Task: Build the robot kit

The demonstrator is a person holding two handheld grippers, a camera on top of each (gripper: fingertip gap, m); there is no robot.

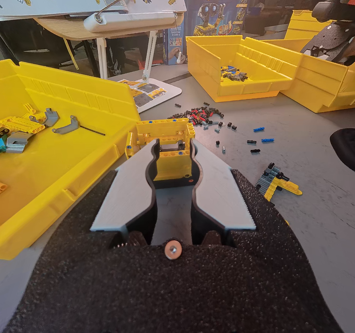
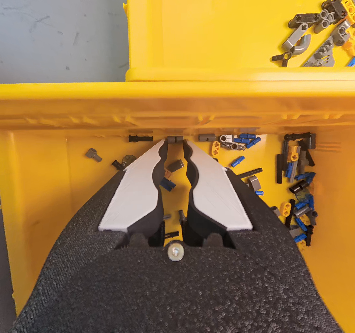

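Clamping my left gripper (image 1: 173, 147) on the yellow brick assembly (image 1: 163, 131) standing on the grey table (image 1: 288, 227) beside a yellow bin (image 1: 76, 97), I pinched a small grey connector (image 2: 174, 139) in my right gripper (image 2: 174, 142) inside another yellow bin (image 2: 57, 170).

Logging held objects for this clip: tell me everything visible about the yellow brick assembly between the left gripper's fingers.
The boxy yellow plastic brick assembly is built from studless beams with rows of round holes, blue pins at several corners and a dark grey part in its open middle. It sits upright on the grey table, close beside the large yellow plastic bin. The left gripper has its fingers closed against both sides of it.
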